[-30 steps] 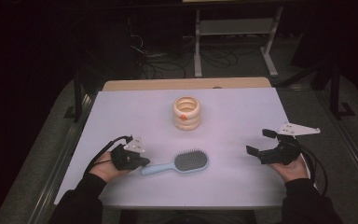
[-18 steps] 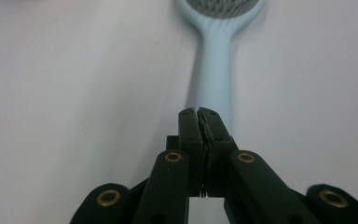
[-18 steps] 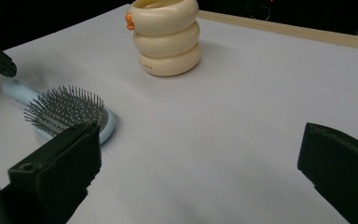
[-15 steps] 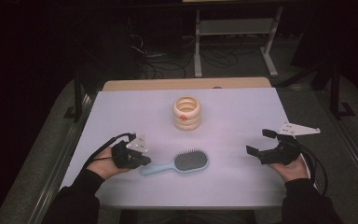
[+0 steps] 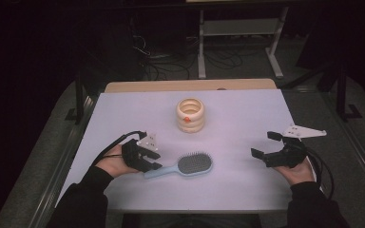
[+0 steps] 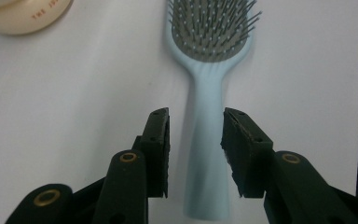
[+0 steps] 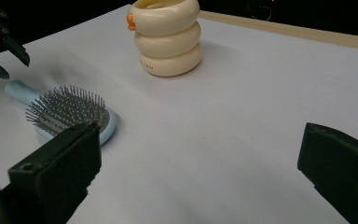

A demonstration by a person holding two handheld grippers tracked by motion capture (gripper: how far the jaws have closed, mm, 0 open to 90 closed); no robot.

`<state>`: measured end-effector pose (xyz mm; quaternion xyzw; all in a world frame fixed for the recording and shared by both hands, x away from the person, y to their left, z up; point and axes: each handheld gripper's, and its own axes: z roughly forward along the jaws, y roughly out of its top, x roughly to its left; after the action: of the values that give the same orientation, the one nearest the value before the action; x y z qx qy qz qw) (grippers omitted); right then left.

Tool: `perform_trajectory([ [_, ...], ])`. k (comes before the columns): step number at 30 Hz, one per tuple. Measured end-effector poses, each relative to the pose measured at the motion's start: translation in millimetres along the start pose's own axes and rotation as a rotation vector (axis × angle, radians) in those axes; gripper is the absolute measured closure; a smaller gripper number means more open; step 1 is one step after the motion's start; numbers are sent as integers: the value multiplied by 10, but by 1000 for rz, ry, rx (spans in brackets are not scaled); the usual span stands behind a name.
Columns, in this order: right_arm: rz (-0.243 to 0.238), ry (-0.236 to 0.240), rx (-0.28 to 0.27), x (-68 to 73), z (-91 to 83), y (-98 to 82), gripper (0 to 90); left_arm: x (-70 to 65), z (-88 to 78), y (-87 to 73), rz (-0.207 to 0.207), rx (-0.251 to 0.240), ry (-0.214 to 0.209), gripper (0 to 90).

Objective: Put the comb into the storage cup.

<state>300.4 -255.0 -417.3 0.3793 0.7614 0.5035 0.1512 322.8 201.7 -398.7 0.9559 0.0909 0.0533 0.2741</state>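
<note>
White tabletop [image 5: 123, 109] under a dark room: from above, the blue hairbrush [image 5: 183, 166] lies flat near my left gripper [image 5: 151, 160], the cream ringed cup [image 5: 190, 115] behind it. My left gripper view shows the fingers [image 6: 157, 149] just opening, straddling the handle, apart from it. My right gripper [image 5: 268, 147] view shows fingers [image 7: 60, 168] wide, nothing between them.

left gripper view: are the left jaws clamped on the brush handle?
No. The left gripper has its pads standing off either side of the hairbrush handle, white table showing in the gaps; its jaws have just been opening.
</note>
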Motion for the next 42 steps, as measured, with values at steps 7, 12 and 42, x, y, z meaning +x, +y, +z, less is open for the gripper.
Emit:
perform_trajectory([
  [7,-1,3,1,2,1,0,0,-1,101,36,-1,-20,-20,509],
  [12,0,4,2,1,1,0,0,19,203,78,-27,-4,-47,402],
  [42,-3,8,4,1,0,-1,0,23,567,162,5,53,-115,403],
])
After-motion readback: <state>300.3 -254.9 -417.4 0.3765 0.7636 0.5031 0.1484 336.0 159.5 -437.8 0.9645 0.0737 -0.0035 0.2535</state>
